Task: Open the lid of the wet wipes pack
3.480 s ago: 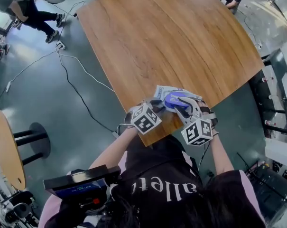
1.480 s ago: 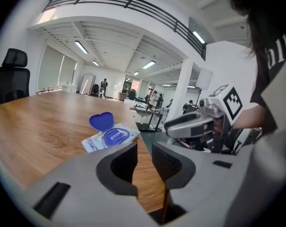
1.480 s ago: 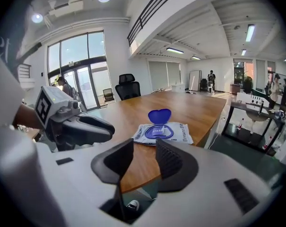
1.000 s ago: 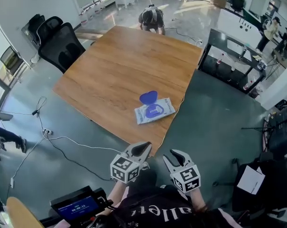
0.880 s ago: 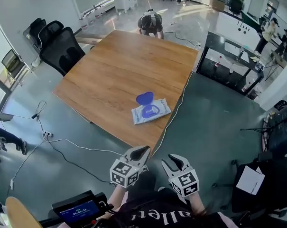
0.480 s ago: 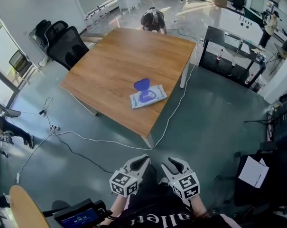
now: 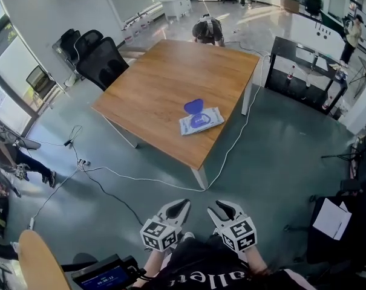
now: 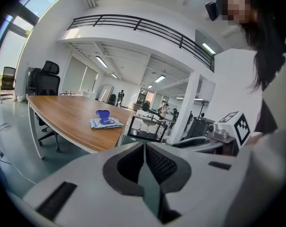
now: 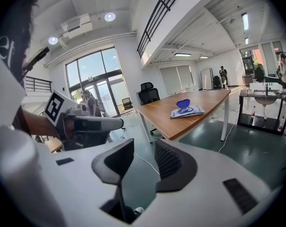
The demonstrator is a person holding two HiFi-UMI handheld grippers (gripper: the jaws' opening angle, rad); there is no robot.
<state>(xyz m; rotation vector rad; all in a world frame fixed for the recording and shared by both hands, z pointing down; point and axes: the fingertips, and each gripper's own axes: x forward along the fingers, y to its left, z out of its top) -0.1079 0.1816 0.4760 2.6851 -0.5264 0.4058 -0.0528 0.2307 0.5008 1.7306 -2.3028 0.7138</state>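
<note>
The wet wipes pack lies near the right edge of the wooden table, its blue lid standing open. The pack also shows far off in the left gripper view and in the right gripper view. Both grippers hang low over the floor, well short of the table. My left gripper has its jaws closed together with nothing in them. In my right gripper a gap shows between the pads, with nothing in it.
Black office chairs stand at the table's left. A white cable runs off the table to the green floor. A black rack stands at the right. A person crouches beyond the table. A round wooden table is at bottom left.
Both grippers were at the pack on the table edge; now they are drawn back over the floor, and the table with the open pack has receded further over the last second.
</note>
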